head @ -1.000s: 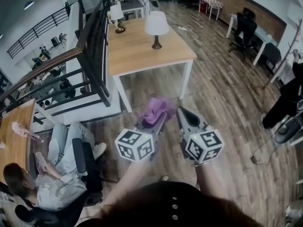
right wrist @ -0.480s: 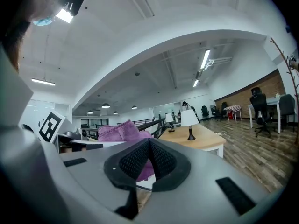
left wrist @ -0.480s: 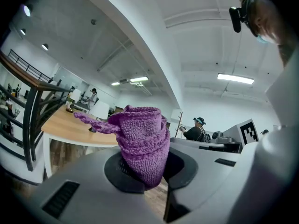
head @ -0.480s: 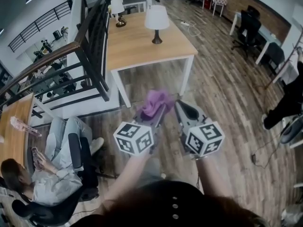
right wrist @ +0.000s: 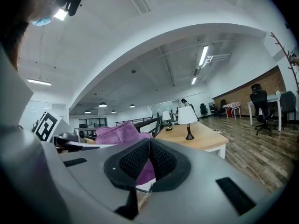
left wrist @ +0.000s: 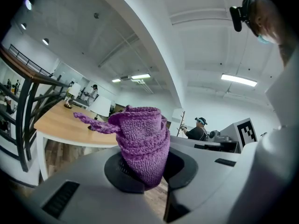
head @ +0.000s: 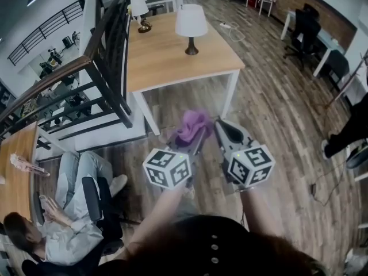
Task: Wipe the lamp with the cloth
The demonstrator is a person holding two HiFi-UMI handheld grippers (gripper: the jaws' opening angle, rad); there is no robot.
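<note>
A purple cloth is bunched between the jaws of my left gripper, which is shut on it. My right gripper is held beside it, jaws shut together with nothing between them; the cloth shows to its left. A lamp with a white shade and dark base stands on the wooden table ahead, well beyond both grippers. A second small lamp stands at the table's far left corner.
A dark stair railing runs along the table's left side. A seated person in an office chair is at lower left. Office chairs and desks stand at right on the wooden floor. A cable trails off the table's far edge.
The table and lamp have come slightly nearer in the head view. Both grippers hold the same pose, the cloth still in the left one.
</note>
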